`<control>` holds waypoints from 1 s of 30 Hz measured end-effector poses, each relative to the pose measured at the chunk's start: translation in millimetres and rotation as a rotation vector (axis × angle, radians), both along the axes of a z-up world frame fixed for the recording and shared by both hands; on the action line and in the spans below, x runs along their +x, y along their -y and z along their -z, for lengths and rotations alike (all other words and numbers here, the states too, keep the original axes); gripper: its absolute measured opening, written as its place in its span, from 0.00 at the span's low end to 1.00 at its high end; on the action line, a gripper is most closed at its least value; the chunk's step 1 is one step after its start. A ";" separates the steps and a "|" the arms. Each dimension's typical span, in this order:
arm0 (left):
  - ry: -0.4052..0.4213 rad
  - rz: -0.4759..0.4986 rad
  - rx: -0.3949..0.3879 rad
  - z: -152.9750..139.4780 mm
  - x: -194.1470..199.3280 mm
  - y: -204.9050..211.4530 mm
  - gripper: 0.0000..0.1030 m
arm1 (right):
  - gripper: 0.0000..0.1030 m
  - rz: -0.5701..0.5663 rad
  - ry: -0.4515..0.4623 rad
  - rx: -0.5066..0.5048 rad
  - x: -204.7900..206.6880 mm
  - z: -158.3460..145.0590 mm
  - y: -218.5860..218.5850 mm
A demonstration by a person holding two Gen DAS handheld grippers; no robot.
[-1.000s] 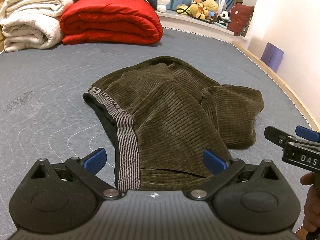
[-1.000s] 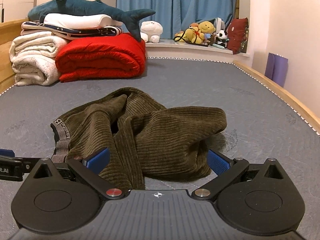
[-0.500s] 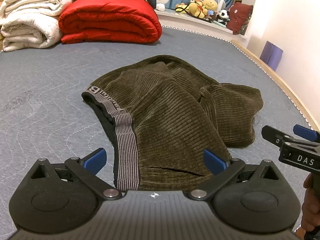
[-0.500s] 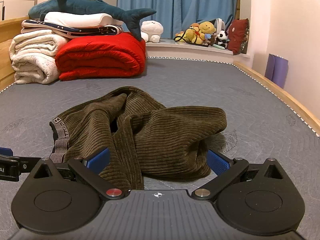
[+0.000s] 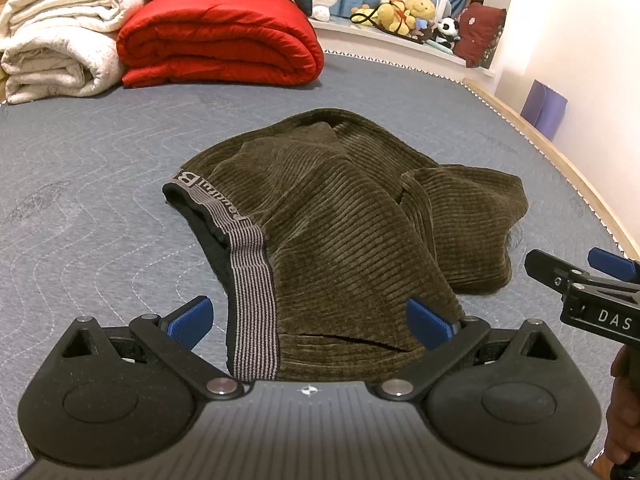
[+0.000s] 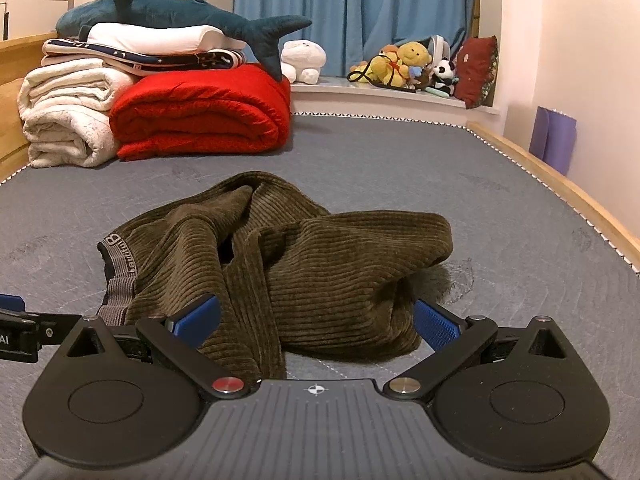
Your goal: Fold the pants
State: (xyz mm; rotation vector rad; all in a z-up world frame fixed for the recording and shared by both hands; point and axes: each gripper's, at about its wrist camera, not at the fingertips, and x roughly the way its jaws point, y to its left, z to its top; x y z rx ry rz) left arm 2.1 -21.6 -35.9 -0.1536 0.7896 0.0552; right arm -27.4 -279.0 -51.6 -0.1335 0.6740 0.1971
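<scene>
Both of my grippers are the same build: matte black plastic body with a ribbed grey-black centre panel, a tiny white crosshair mark on top, and two big round hubs with scissor-style link arms going out to blue textured fingertip pads. Only difference I can spot is the pivot screws, both plain silver on my left gripper [image 5: 310,316], but one red and one silver on my right gripper [image 6: 316,316]. From the left cam you can see the side of the right one with white "DAS" lettering and a small screw near its black finger.
</scene>
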 end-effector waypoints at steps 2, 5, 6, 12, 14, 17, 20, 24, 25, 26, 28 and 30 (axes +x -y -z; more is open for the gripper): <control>-0.001 -0.001 0.001 0.4 0.0 -0.2 1.00 | 0.99 -0.005 0.004 -0.004 -0.9 -0.4 -2.0; -0.003 -0.002 0.000 0.4 0.4 -0.2 1.00 | 0.99 -0.011 0.003 -0.005 -1.3 -0.5 -3.2; -0.003 -0.002 0.000 0.3 0.5 -0.3 1.00 | 0.98 -0.012 0.003 -0.007 -1.2 -0.4 -3.7; -0.003 -0.003 0.000 0.6 0.4 0.0 1.00 | 0.94 -0.019 -0.004 -0.017 -1.1 2.4 -5.7; -0.005 -0.004 -0.002 0.1 0.3 -0.7 1.00 | 0.94 -0.019 -0.005 -0.018 -1.1 3.1 -6.4; -0.004 -0.004 -0.003 -0.5 0.0 -1.3 1.00 | 0.94 -0.016 -0.010 -0.017 -1.0 4.4 -6.2; -0.004 -0.007 -0.003 -0.8 0.1 -1.9 1.00 | 0.92 -0.017 -0.016 -0.011 -0.8 5.4 -6.6; 0.006 -0.004 -0.044 -6.2 4.7 -15.5 0.66 | 0.66 -0.034 -0.034 0.008 -0.1 8.8 -6.8; 0.008 0.005 -0.065 -8.8 7.2 -21.1 0.52 | 0.60 -0.041 -0.047 0.021 1.2 9.8 -6.5; 0.012 0.009 -0.084 -11.5 9.4 -27.3 0.29 | 0.50 -0.050 -0.066 0.039 2.8 11.5 -6.2; 0.022 0.010 -0.129 -17.4 11.6 -39.7 0.10 | 0.43 -0.068 -0.094 0.072 5.4 14.4 -6.0; 0.006 -0.026 -0.185 -25.0 14.1 -54.5 0.10 | 0.43 -0.078 -0.105 0.092 7.6 16.1 -7.5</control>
